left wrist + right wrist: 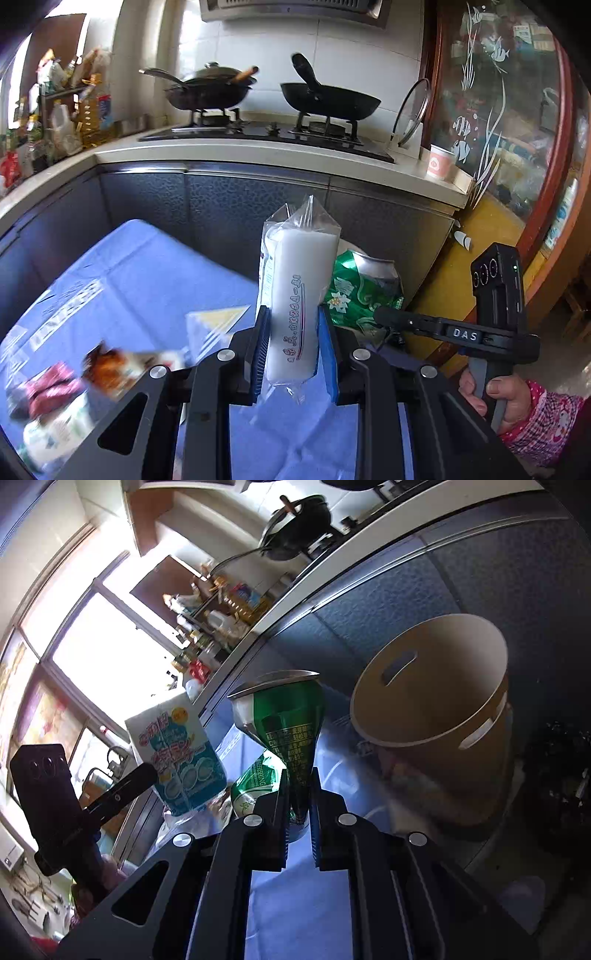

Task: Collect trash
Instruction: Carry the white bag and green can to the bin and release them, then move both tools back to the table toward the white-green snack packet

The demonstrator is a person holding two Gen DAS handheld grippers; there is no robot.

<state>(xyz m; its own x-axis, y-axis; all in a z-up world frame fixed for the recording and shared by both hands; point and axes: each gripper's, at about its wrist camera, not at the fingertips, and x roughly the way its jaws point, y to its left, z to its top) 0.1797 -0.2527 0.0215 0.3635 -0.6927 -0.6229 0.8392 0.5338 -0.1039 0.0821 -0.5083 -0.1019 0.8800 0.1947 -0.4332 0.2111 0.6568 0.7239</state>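
Observation:
My left gripper is shut on a white packet in clear plastic and holds it upright above the blue cloth. In the right wrist view the same packet shows its blue and white printed face at the left. My right gripper is shut on a crushed green can, held in the air. The can also shows in the left wrist view, just right of the packet, with the right gripper's body beside it. A tan round bin with handle slots stands open to the right of the can.
Several blurred wrappers lie on the blue cloth at the lower left. Behind is a kitchen counter with a stove and two pans, a paper cup, and bottles at the left. A glass door is at the right.

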